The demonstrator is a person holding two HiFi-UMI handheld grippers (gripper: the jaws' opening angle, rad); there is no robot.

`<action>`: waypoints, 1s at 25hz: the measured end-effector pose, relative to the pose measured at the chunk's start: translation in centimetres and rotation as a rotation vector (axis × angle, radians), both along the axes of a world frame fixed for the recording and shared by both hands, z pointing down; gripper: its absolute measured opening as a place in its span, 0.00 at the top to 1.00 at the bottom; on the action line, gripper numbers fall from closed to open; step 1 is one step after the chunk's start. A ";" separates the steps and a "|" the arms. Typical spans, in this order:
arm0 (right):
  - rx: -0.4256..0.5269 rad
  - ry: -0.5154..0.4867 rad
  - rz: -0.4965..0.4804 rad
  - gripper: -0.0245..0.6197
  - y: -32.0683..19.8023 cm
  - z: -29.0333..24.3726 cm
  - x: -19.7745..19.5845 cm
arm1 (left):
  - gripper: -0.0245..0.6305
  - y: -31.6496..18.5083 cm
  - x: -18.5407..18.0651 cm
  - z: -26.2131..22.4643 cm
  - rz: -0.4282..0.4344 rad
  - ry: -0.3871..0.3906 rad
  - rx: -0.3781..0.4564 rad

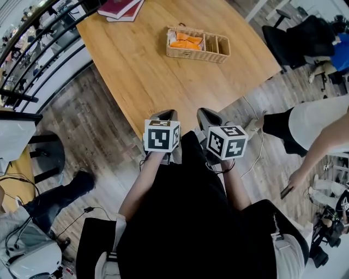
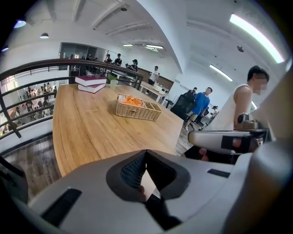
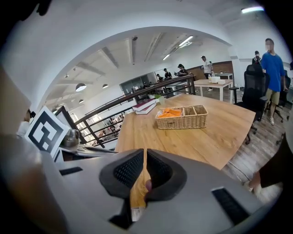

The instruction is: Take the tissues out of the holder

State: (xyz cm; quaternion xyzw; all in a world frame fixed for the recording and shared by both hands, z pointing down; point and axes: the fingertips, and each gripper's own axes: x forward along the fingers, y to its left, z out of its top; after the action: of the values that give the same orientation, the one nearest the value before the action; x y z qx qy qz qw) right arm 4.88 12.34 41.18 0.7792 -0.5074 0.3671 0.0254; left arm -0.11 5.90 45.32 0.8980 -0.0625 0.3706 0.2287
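Note:
A wicker holder (image 1: 216, 50) with several compartments stands at the far side of the wooden table (image 1: 142, 65). Orange tissue packs (image 1: 186, 41) fill its left compartment. Both grippers hover close to my body by the table's near edge, well short of the holder. My left gripper (image 1: 166, 113) is shut with nothing in it, and the left gripper view shows its tips (image 2: 146, 154) meeting. My right gripper (image 1: 206, 113) is shut and empty too, its pads (image 3: 144, 152) touching. The holder (image 2: 138, 112) and the packs (image 2: 133, 101) lie ahead in the left gripper view, and the holder (image 3: 182, 121) likewise in the right gripper view.
Red books (image 1: 121, 8) are stacked at the table's far left corner. A black railing (image 1: 32, 49) runs along the left. A black office chair (image 1: 294, 41) stands at the far right. A person (image 1: 316, 131) stands close on my right, and another sits at the lower left (image 1: 49, 201).

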 end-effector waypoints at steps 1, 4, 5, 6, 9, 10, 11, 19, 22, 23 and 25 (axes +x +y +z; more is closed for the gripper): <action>0.002 -0.001 -0.008 0.94 -0.4 0.0 0.5 | 0.94 -0.3 0.4 0.0 -0.007 -0.001 0.002; 0.002 -0.003 -0.033 0.94 -1.4 0.2 2.0 | 0.94 -1.1 1.9 0.1 -0.027 -0.004 0.004; 0.001 -0.002 -0.040 0.94 -1.7 0.2 2.7 | 0.94 -1.3 2.4 0.1 -0.033 -0.005 0.004; 0.001 -0.002 -0.048 0.94 -2.1 0.2 3.3 | 0.94 -1.6 3.1 0.1 -0.040 -0.006 0.005; 0.000 -0.005 -0.079 0.94 -2.9 0.3 5.6 | 0.94 -2.4 5.3 0.1 -0.064 -0.009 0.005; -0.002 -0.007 -0.088 0.94 -3.2 0.3 6.5 | 0.94 -2.6 6.0 0.1 -0.072 -0.010 0.006; -0.003 -0.008 -0.096 0.94 -3.4 0.3 7.3 | 0.94 -2.8 6.8 0.1 -0.079 -0.012 0.007; -0.014 -0.017 -0.204 0.94 -5.4 0.8 13.3 | 0.94 -4.4 11.5 0.6 -0.186 -0.033 0.003; -0.017 -0.021 -0.244 0.94 -6.6 0.9 15.5 | 0.94 -5.4 13.1 0.7 -0.231 -0.039 -0.003; -0.020 -0.021 -0.258 0.94 -7.0 0.9 16.3 | 0.94 -5.8 13.6 0.7 -0.246 -0.041 -0.003; -0.027 -0.024 -0.289 0.93 -7.9 1.1 17.7 | 0.94 -6.6 14.7 0.8 -0.276 -0.045 -0.002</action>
State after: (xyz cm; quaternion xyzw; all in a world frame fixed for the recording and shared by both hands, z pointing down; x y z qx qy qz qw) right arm 22.60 4.48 42.24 0.6931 -0.6096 0.3757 0.0827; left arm 14.58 -0.68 46.09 0.8721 -0.1901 0.3560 0.2768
